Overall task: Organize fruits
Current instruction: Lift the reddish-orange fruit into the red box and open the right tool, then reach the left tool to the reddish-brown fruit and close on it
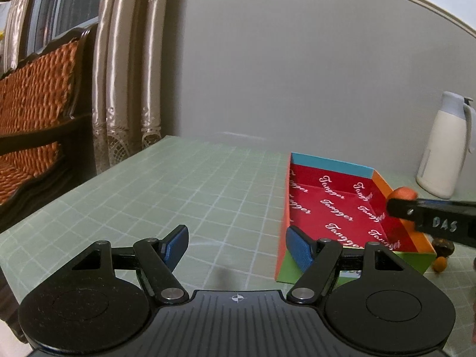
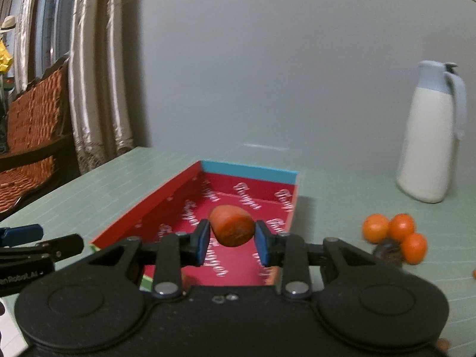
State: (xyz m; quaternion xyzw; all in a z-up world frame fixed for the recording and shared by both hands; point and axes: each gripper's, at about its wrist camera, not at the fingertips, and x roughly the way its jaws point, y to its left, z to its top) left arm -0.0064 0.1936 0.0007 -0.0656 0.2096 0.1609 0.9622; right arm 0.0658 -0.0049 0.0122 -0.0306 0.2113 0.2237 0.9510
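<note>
My right gripper (image 2: 231, 242) is shut on an orange carrot piece (image 2: 232, 225), which hangs above the red inside of a colourful box (image 2: 248, 171). In the left wrist view the same carrot piece (image 1: 403, 192) shows over the box's orange right wall (image 1: 383, 183), behind the right gripper's black finger (image 1: 416, 211). My left gripper (image 1: 238, 245) is open with nothing between its blue pads; its right pad (image 1: 299, 248) is at the box's near left corner. Three small orange fruits (image 2: 394, 233) lie on the mat right of the box.
A white jug with a grey lid (image 2: 431, 136) stands at the back right by the wall. A dark lumpy item (image 2: 388, 253) lies among the orange fruits. The green grid mat (image 1: 178, 184) covers the table. A wicker bench (image 1: 35, 113) and curtains stand beyond its left edge.
</note>
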